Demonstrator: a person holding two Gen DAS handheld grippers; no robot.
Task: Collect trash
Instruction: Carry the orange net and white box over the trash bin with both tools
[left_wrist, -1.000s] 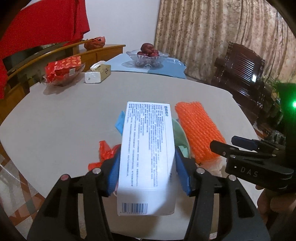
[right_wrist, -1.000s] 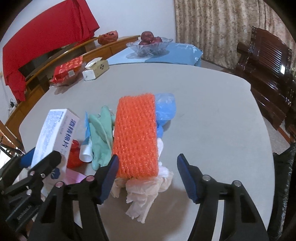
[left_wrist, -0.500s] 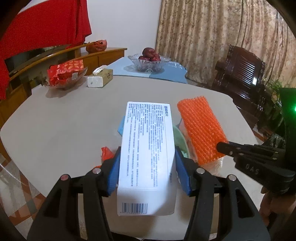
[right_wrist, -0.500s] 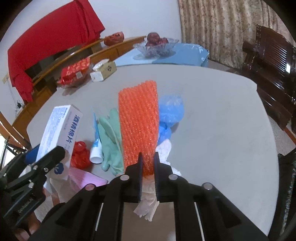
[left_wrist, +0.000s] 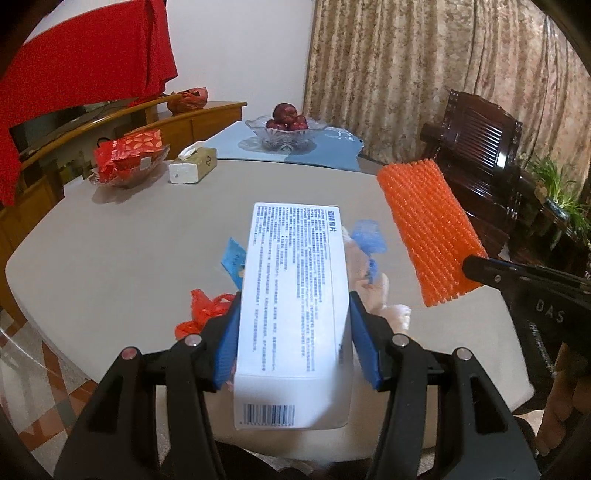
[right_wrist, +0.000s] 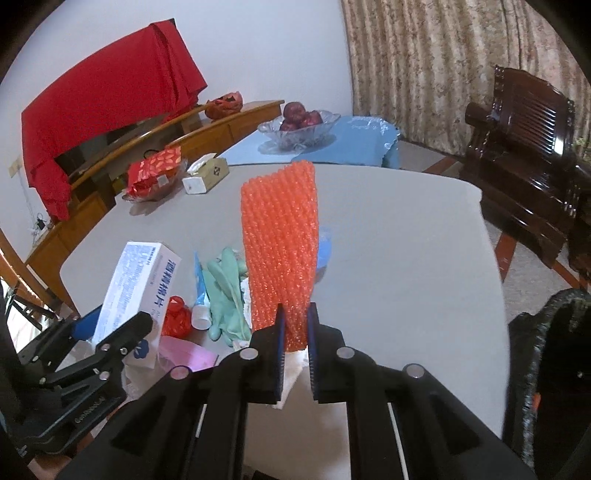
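My left gripper (left_wrist: 293, 343) is shut on a white printed carton (left_wrist: 295, 291) and holds it above the grey table (left_wrist: 129, 236). My right gripper (right_wrist: 295, 332) is shut on the near end of an orange bubble-wrap sheet (right_wrist: 280, 240), lifted off the table; the sheet also shows in the left wrist view (left_wrist: 428, 229). Left on the table are green rubber gloves (right_wrist: 225, 291), a red plastic scrap (right_wrist: 175, 321), a blue bag (left_wrist: 367, 234), a pink sheet (right_wrist: 184, 352) and white tissue (left_wrist: 391, 314).
A tissue box (left_wrist: 192, 166), a glass dish with red packets (left_wrist: 127, 158) and a fruit bowl (left_wrist: 286, 129) on a blue cloth stand at the far side. A dark wooden chair (left_wrist: 480, 147) is on the right. A black bag rim (right_wrist: 546, 369) is at the right.
My right gripper closed on the orange bubble wrap and raised it off the pile. My left gripper lifted the carton slightly, keeping its hold.
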